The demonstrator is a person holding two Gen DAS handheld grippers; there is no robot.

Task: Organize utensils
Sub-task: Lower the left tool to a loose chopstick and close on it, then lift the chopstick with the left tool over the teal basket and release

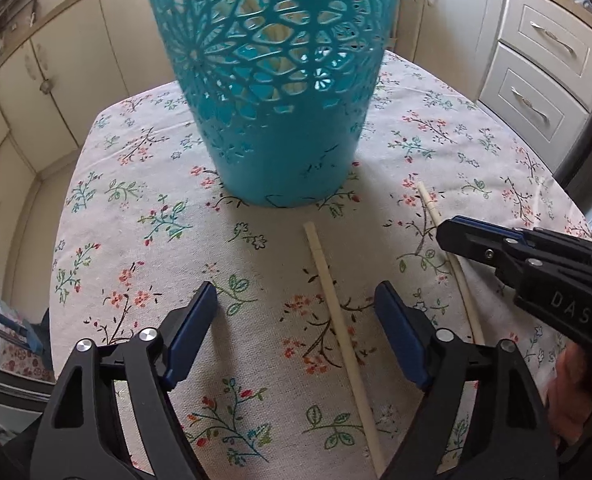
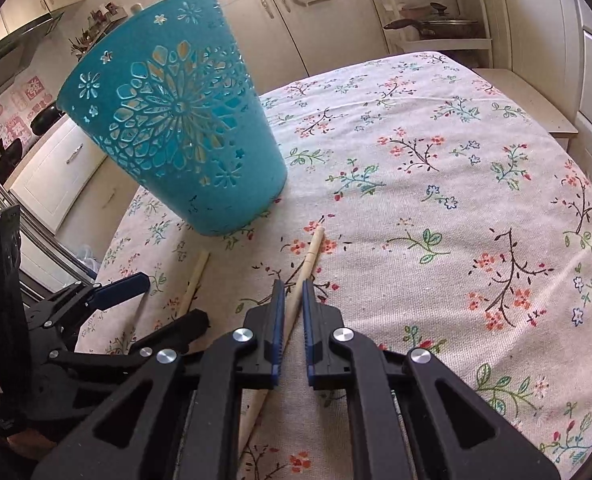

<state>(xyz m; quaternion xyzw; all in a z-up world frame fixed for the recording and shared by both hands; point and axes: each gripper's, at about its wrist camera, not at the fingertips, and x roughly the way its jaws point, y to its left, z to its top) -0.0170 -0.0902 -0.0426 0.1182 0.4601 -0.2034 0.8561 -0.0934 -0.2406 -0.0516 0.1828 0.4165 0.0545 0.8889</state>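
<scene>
Left view: my left claw [image 1: 296,304] spread wide, one chopstick [image 1: 342,332] lying on the flowered tablecloth [image 1: 135,208] between its jaws, untouched. Teal basket [image 1: 279,92] stands just beyond.

Right view: my right claw [image 2: 293,292] clenched on the second chopstick [image 2: 310,256]; tip pokes forward, near the basket's foot.

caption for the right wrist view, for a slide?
Right gripper shut on one chopstick on the floral tablecloth, beside the teal cut-out holder; left gripper open over the second chopstick.
</scene>
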